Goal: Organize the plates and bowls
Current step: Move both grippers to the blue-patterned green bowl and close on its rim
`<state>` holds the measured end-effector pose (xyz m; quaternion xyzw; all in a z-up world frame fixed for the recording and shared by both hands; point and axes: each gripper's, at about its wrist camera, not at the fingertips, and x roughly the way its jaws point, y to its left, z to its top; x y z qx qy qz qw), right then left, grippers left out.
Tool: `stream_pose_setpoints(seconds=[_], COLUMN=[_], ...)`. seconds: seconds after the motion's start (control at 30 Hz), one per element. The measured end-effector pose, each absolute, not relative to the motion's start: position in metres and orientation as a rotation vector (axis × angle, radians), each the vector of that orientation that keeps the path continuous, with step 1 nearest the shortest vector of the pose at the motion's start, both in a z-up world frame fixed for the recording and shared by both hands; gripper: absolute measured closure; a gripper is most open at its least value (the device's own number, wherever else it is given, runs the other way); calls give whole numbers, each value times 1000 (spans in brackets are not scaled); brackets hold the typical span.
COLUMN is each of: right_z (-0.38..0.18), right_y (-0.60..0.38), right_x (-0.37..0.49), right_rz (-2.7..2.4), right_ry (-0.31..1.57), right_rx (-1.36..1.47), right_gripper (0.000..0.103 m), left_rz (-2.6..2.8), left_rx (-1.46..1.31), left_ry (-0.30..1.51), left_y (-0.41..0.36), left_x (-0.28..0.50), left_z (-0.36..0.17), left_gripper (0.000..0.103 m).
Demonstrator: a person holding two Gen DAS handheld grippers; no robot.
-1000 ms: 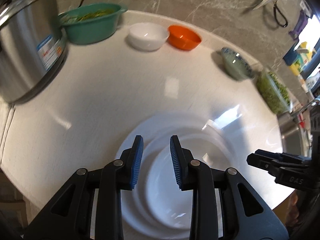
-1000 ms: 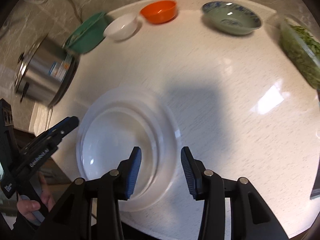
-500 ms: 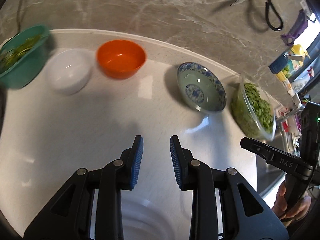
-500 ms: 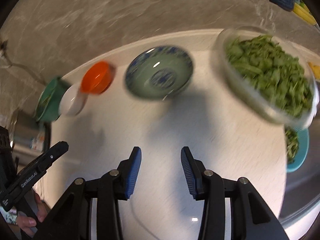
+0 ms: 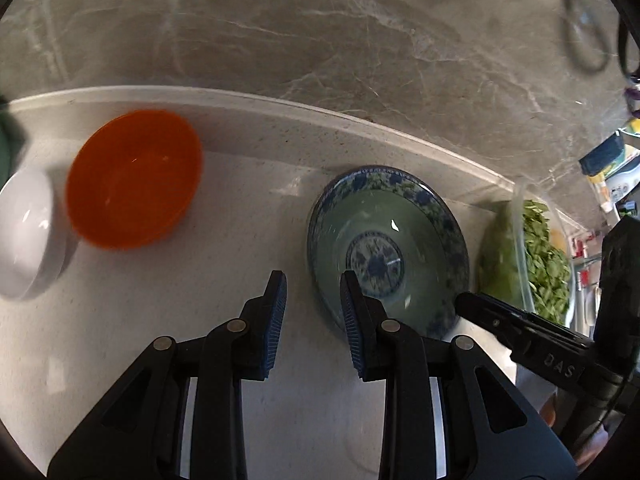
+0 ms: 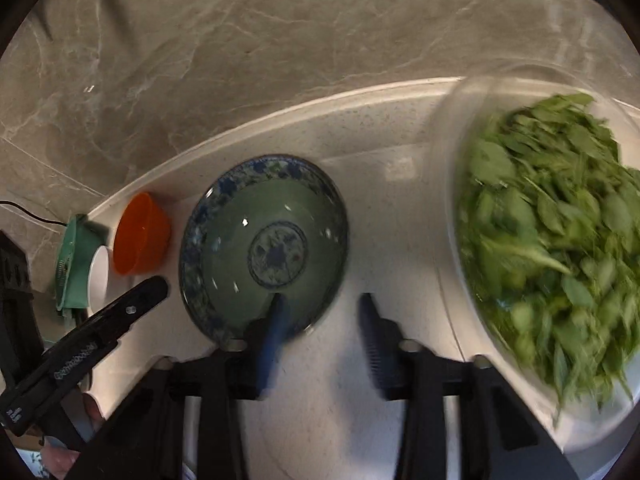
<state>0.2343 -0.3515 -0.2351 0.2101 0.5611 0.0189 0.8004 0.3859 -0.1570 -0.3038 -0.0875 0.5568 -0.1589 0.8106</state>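
Bowls line the back of the white counter point(image 5: 160, 320), and the blue-patterned bowl point(image 6: 264, 248) sits closest to both claws; the right gripper point(image 6: 324, 320) has its jaws spread wide with nothing between them, the left pad hanging over the near rim of that bowl and the right pad over bare counter beside it; the left gripper point(image 5: 312, 312) is likewise parted and empty, its right pad at the bowl's near-left rim and its left pad over bare counter; whether any pad touches the bowl cannot be told; each claw shows in the other's view as a black finger reaching in from the side

Outward from the right gripper, a clear container of green leaves point(image 6: 552, 240) stands just to the right of the patterned bowl, blurred, with a strip of counter between them; to the left sits an orange bowl point(image 6: 140, 236), then a white bowl point(image 6: 98, 280) close against a green basin point(image 6: 74, 264); a black cable trails across the grey marble wall point(image 6: 240, 40) behind

From the left wrist view the orange bowl point(image 5: 134, 178) is well apart from the patterned bowl point(image 5: 388, 248), and the white bowl point(image 5: 28, 232) sits just beside it

The patterned bowl is shallow and upright, pale green inside, with a dark blue floral band round the rim and a round blue medallion at its centre; it looks empty
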Motion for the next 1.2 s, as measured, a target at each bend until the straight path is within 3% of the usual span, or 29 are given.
stream_pose_setpoints(seconds=[0.73,0.83,0.9,1.2], right_z=[-234,-231,-226,-230], right_y=[-351,-352,-353,-351], right_x=[300,305,304,319], right_rz=[29,85,79,106], right_ry=[1141,1105,1066,1052], right_rx=[425,449,440,355], right_gripper=[68,62,51,52], left_rz=[-306,-303,-304,-300], left_rx=[-212,-221,-229,-253], left_ry=[1229,1229,1231,1242], left_y=[-173,-172,-168,-160], left_x=[443,440,435,434], left_z=[-341,-344,-345,-354], left_gripper=[76,76,76,76])
